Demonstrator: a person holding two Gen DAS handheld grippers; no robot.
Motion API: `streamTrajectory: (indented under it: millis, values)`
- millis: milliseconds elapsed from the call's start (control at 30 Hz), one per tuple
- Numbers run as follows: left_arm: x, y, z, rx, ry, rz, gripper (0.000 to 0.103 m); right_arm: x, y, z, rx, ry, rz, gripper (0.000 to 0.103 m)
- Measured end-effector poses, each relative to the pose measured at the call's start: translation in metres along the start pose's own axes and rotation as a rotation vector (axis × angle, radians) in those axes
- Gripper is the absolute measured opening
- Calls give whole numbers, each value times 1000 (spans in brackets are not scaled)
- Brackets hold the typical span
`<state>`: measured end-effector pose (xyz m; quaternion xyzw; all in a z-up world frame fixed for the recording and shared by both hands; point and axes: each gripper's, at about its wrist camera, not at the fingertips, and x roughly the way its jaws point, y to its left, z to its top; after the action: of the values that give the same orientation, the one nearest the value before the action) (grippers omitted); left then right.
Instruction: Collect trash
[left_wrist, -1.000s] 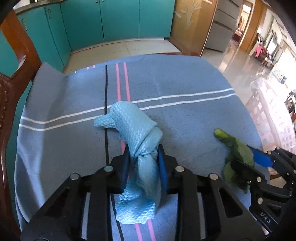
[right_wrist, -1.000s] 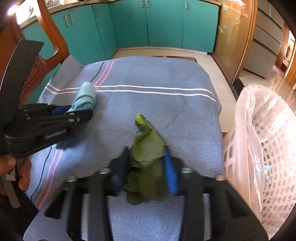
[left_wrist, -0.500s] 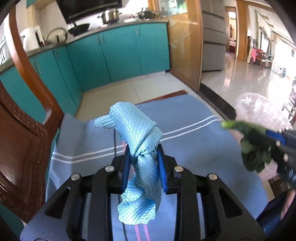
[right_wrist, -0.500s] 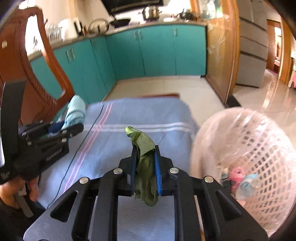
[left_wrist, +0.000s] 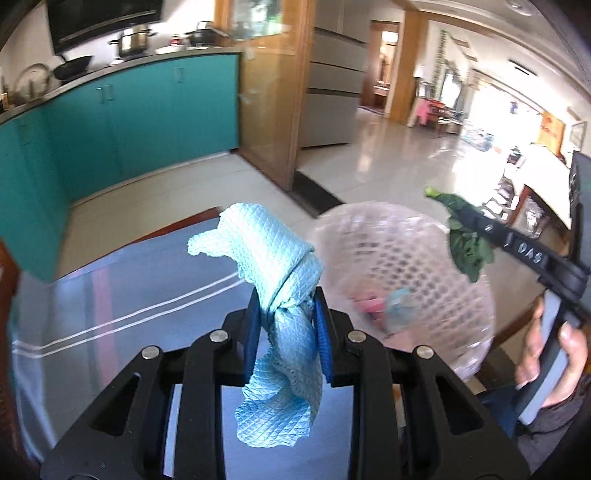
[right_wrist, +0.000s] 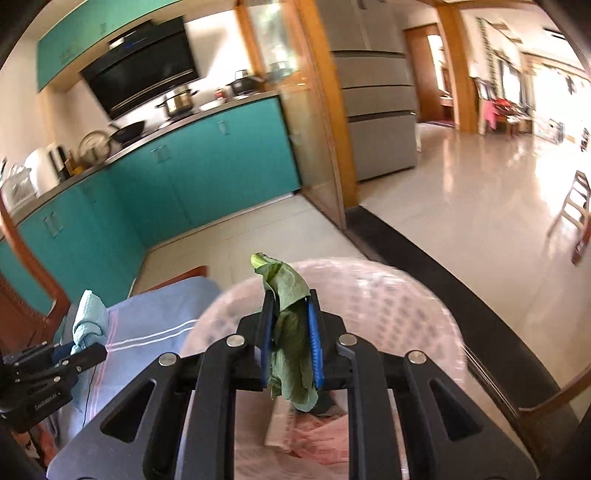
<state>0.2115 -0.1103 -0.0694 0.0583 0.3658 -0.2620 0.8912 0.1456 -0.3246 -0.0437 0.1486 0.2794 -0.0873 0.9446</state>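
My left gripper is shut on a crumpled light blue cloth, held in the air above the table. The cloth's ends hang out above and below the pads. My right gripper is shut on a limp green leaf and hovers over the white mesh basket lined with a clear bag. In the left wrist view the basket stands right of the cloth, with the right gripper and the green leaf above its far rim. The left gripper with the blue cloth shows at the left of the right wrist view.
The table wears a blue cloth with white and pink stripes. Pink and blue scraps lie inside the basket. A wooden chair back stands at the left. Teal kitchen cabinets and pale floor tiles lie beyond the table.
Both grippers rose off the table and swung right toward the basket, carrying the blue cloth and the green leaf. The right gripper's jaws tightened on the leaf and now hang over the basket.
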Motion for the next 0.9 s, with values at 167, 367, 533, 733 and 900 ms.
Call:
streamTrajectory:
  millis: [167,367,533,733,900]
  values:
    - [35,-42,12,21,36,-110,28,3,-14,-2,27,9,-22,18]
    - [72,-74,6,73,90,-105,31,3,-21,-5,32,25,-24,18]
    - [73,-71,3,42,57,-103,80,11,-20,-6,26,69,8,20]
    - [56,-52,7,6,31,-50,80,4,-31,-4,94,42,20,55]
    - [4,-36,-5,-8,-75,183,89,-4,-21,-4,93,-12,39,67]
